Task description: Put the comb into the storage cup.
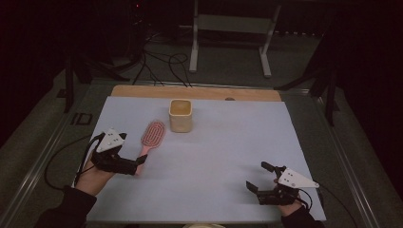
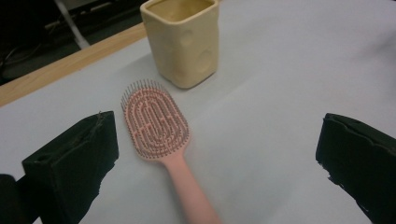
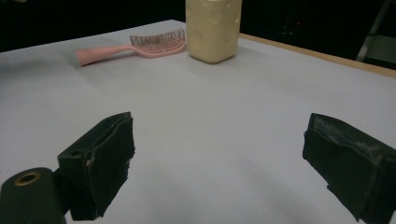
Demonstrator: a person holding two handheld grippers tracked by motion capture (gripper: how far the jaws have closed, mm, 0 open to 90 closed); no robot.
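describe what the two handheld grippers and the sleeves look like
Both the left gripper and the right gripper are black, two-jawed, with blocky worn jaw pads. Each carries a grey three-cornered plate dotted with small marks and trails a black cable. The person wears dark sleeves.

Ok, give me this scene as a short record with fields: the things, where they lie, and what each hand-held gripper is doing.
Surface: pale sheet on a wooden table
Brush: pink hairbrush, lying flat, bristles up
Cup: cream cup, upright, just beyond the brush head
Left hand-held gripper: open, at the brush handle
Right hand-held gripper: open, over bare sheet, away from both things
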